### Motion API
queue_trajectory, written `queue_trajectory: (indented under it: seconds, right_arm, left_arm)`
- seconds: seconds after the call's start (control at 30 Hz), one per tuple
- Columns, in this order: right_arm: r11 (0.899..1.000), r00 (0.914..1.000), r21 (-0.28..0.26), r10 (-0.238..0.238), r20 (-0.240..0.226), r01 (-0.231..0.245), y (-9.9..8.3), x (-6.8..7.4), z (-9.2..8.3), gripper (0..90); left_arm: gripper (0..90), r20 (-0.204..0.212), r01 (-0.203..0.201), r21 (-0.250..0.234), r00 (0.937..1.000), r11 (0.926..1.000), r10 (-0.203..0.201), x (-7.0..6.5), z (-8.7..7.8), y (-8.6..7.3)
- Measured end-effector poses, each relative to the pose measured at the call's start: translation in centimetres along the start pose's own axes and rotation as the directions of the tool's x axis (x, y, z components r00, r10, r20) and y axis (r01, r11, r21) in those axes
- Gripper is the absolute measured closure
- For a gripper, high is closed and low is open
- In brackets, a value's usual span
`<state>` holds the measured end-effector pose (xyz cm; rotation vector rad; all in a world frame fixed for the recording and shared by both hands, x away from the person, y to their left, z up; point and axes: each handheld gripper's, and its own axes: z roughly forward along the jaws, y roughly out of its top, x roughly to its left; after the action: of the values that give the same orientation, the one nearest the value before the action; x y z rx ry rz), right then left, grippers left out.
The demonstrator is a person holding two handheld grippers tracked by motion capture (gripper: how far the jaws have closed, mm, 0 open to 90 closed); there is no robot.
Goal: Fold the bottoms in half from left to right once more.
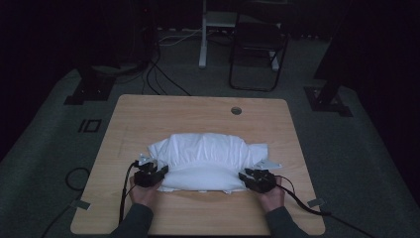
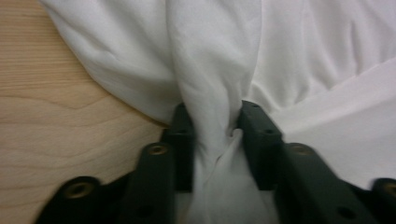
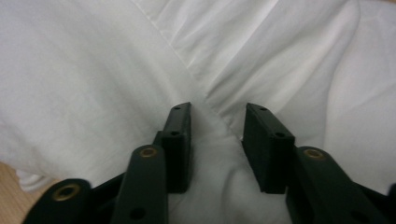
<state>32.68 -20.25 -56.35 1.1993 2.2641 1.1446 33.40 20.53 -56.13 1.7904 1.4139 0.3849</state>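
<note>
A white cloth (image 1: pixel 205 151), bunched and folded over, lies on the near half of the wooden table (image 1: pixel 198 111). My left gripper (image 1: pixel 161 172) is at the cloth's near left corner. In the left gripper view it (image 2: pixel 212 121) is shut on a gathered ridge of the cloth (image 2: pixel 215 56), which is squeezed between the pads. My right gripper (image 1: pixel 245 174) is at the near right corner. In the right gripper view its jaws (image 3: pixel 218 116) stand apart, resting on the cloth (image 3: pixel 93 70), with a flat crease running between them. Hands and grey sleeves come in from the bottom edge.
A round cable hole (image 1: pixel 236 110) sits near the table's far edge. Beyond the table stand a dark chair (image 1: pixel 257 44) and a white post (image 1: pixel 203 39). Black cables (image 1: pixel 158 74) run over the grey floor, and dark stand feet (image 1: pixel 89 91) flank the table.
</note>
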Motion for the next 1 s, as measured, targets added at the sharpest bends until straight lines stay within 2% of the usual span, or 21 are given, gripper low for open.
queue_trajectory:
  seconds: [0.07, 0.1, 0.13, 0.2, 0.23, 0.33, 0.37, 0.43, 0.47, 0.5, 0.53, 0.57, 0.6, 0.63, 0.73, 0.8, 0.83, 0.87, 0.9, 0.97, 1.0]
  right_arm:
    - [1.000, 1.0000, 0.002, -0.003, 0.006, 0.003, 0.3, 0.0, -0.1, 56.0]
    - [0.999, 0.9999, -0.038, -0.006, 0.012, 0.006, 1.6, 0.5, -1.0, 52.5]
    - [0.999, 0.9999, -0.038, -0.006, 0.012, 0.006, 1.6, 0.5, -1.0, 52.5]
    - [0.995, 0.9993, -0.095, -0.025, -0.026, 0.022, 3.2, 2.0, -1.4, 49.2]
    - [0.993, 0.9983, -0.110, -0.039, -0.043, 0.034, 3.7, 2.7, -1.4, 49.1]
    - [0.991, 0.9943, -0.115, -0.079, -0.071, 0.070, 4.7, 4.2, -0.8, 48.0]
    - [0.990, 0.9892, -0.098, -0.112, -0.095, 0.103, 5.4, 5.4, 0.2, 48.0]
    - [0.990, 0.9865, -0.087, -0.123, -0.107, 0.114, 5.6, 5.9, 0.8, 48.0]
    - [0.990, 0.9836, -0.035, -0.139, -0.115, 0.136, 5.9, 6.7, 2.4, 49.0]
    - [0.987, 0.9817, 0.012, -0.155, -0.110, 0.157, 5.8, 7.0, 3.4, 49.4]
    - [0.987, 0.9817, 0.012, -0.155, -0.110, 0.157, 5.8, 7.0, 3.4, 49.4]
    - [0.981, 0.9770, 0.053, -0.182, -0.112, 0.188, 5.2, 7.9, 5.2, 50.8]
    - [0.981, 0.9770, 0.053, -0.182, -0.112, 0.188, 5.2, 7.9, 5.2, 50.8]
    - [0.988, 0.9808, 0.035, -0.146, -0.129, 0.152, 5.2, 8.2, 5.7, 51.2]
    - [0.990, 0.9811, 0.039, -0.132, -0.141, 0.139, 5.4, 8.3, 5.9, 51.1]
    - [0.977, 0.9747, 0.088, -0.179, -0.133, 0.192, 6.4, 8.5, 5.1, 49.7]
    - [0.977, 0.9747, 0.088, -0.179, -0.133, 0.192, 6.4, 8.5, 5.1, 49.7]
    - [0.974, 0.9672, 0.063, -0.206, -0.149, 0.217, 6.8, 8.4, 4.4, 50.7]
    - [0.975, 0.9665, 0.021, -0.216, -0.139, 0.221, 7.4, 8.1, 3.3, 54.2]
    - [0.978, 0.9760, -0.031, -0.209, -0.060, 0.208, 8.5, 7.2, 2.1, 57.6]
    - [0.983, 0.9831, -0.050, -0.179, -0.038, 0.177, 9.4, 6.3, 1.7, 58.2]
  left_arm:
    - [77.0, 0.006, -0.004, -0.003, 1.0000, 1.0000, 0.004, 0.1, -0.1, 0.2]
    - [77.9, 0.012, -0.025, -0.027, 0.9996, 0.9993, 0.025, 0.2, -0.6, 0.5]
    - [77.9, 0.007, -0.035, -0.037, 0.9994, 0.9987, 0.035, 0.2, -0.9, 0.9]
    - [78.9, 0.012, -0.052, -0.088, 0.9985, 0.9947, 0.053, 0.0, -2.1, 2.1]
    - [79.2, 0.012, -0.052, -0.088, 0.9985, 0.9947, 0.053, 0.0, -2.1, 2.1]
    - [79.9, 0.010, -0.081, -0.136, 0.9965, 0.9874, 0.083, -0.7, -3.2, 3.5]
    - [80.6, 0.014, -0.089, -0.152, 0.9956, 0.9844, 0.092, -1.0, -3.6, 4.0]
    - [80.8, 0.025, -0.103, -0.178, 0.9937, 0.9785, 0.109, -1.5, -4.3, 4.8]
    - [81.2, 0.052, -0.116, -0.214, 0.9902, 0.9699, 0.130, -2.0, -5.0, 5.7]
    - [81.4, 0.074, -0.117, -0.233, 0.9877, 0.9655, 0.138, -2.3, -5.4, 6.1]
    - [81.8, 0.074, -0.117, -0.233, 0.9877, 0.9655, 0.138, -2.3, -5.4, 6.1]
    - [82.0, 0.095, -0.121, -0.249, 0.9844, 0.9610, 0.149, -2.8, -5.7, 6.6]
    - [82.0, 0.092, -0.131, -0.259, 0.9829, 0.9570, 0.159, -3.2, -5.9, 6.9]
    - [82.1, 0.096, -0.143, -0.277, 0.9798, 0.9501, 0.176, -3.8, -6.2, 7.4]
    - [82.2, 0.113, -0.171, -0.298, 0.9706, 0.9393, 0.212, -5.1, -6.5, 8.2]
    - [82.3, 0.098, -0.207, -0.295, 0.9647, 0.9329, 0.245, -6.0, -6.3, 8.4]
    - [82.3, 0.098, -0.207, -0.295, 0.9647, 0.9329, 0.245, -6.0, -6.3, 8.4]
    - [82.3, 0.104, -0.204, -0.296, 0.9642, 0.9332, 0.244, -6.0, -6.2, 8.4]
    - [82.3, 0.106, -0.204, -0.297, 0.9637, 0.9329, 0.245, -6.0, -6.2, 8.4]
    - [82.4, 0.113, -0.203, -0.296, 0.9627, 0.9334, 0.246, -5.9, -6.1, 8.5]
    - [82.4, 0.120, -0.204, -0.295, 0.9614, 0.9335, 0.248, -5.9, -6.1, 8.5]
